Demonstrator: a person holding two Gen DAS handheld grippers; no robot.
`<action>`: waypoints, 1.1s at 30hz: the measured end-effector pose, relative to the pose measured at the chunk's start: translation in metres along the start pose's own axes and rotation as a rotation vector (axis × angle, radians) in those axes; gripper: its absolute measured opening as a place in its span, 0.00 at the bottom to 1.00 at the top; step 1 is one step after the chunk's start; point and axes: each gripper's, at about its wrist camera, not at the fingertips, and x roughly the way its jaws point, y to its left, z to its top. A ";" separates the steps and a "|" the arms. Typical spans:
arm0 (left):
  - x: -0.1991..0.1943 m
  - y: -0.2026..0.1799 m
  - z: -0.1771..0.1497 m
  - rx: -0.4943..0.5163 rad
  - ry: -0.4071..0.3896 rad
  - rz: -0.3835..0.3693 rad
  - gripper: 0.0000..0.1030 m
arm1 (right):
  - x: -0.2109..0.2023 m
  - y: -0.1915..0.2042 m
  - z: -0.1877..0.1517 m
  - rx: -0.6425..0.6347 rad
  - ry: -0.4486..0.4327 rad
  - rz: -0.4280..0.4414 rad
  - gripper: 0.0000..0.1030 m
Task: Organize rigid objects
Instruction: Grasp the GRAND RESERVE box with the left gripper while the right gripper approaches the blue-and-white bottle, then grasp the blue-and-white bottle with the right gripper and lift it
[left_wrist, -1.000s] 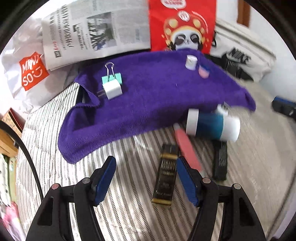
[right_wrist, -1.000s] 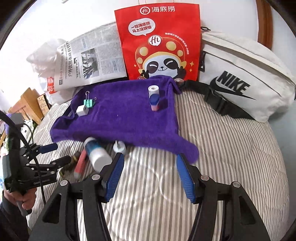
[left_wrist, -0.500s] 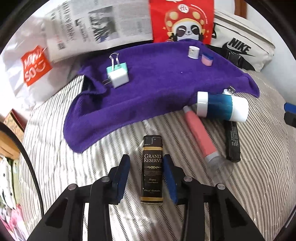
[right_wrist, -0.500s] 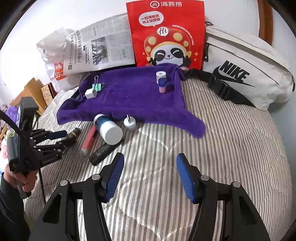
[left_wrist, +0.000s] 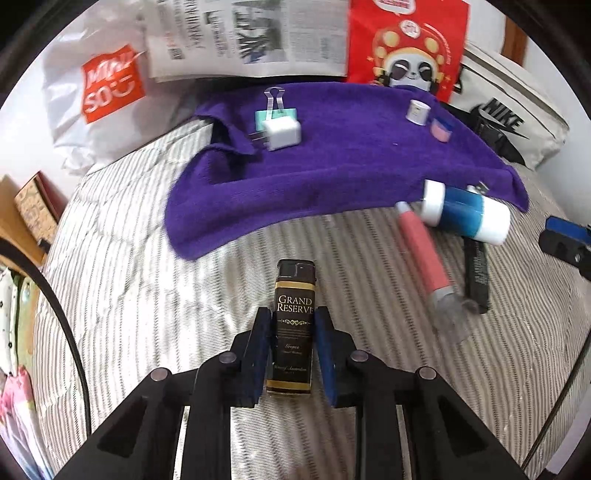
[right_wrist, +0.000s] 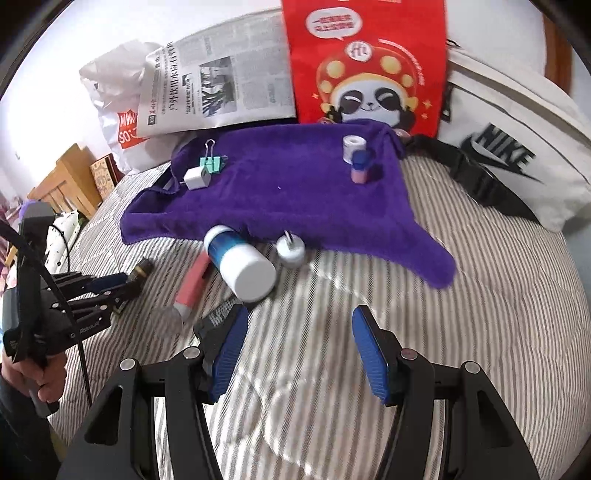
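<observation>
A black lighter (left_wrist: 295, 280) labelled Grand Reserve lies on the striped bedding (left_wrist: 147, 295). My left gripper (left_wrist: 293, 311) is closing on it, its pads against both long sides. A purple towel (left_wrist: 351, 166) carries a white charger (left_wrist: 282, 134), a green binder clip (left_wrist: 275, 110), a small white roll (left_wrist: 418, 110) and a pink and blue cap (left_wrist: 441, 129). At the towel's near edge lie a blue and white bottle (right_wrist: 240, 262), a pink tube (right_wrist: 192, 284), a black tube (right_wrist: 218, 314) and a white round plug (right_wrist: 291, 251). My right gripper (right_wrist: 300, 314) hovers open over the bedding, nothing between its fingers.
A newspaper (right_wrist: 218, 92), a red panda bag (right_wrist: 369, 62), a white Nike bag (right_wrist: 517, 147) and a white Miniso bag (left_wrist: 92, 92) line the back. Wooden furniture (right_wrist: 70, 177) stands at the left. A person's hand (right_wrist: 33, 380) holds the left gripper's handle.
My left gripper moved over the lighter and its jaws narrowed from wide open onto its sides. My right gripper came lower and closer to the bottle, its opening unchanged.
</observation>
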 end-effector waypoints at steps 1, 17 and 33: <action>0.000 0.003 0.000 -0.006 0.000 -0.009 0.23 | 0.003 0.001 0.005 0.001 -0.008 -0.013 0.57; -0.003 0.005 -0.005 -0.003 -0.037 -0.019 0.23 | 0.058 0.031 0.026 -0.066 0.081 0.112 0.49; -0.006 0.005 -0.007 -0.005 -0.045 -0.028 0.23 | 0.078 0.061 0.034 -0.241 0.126 0.118 0.39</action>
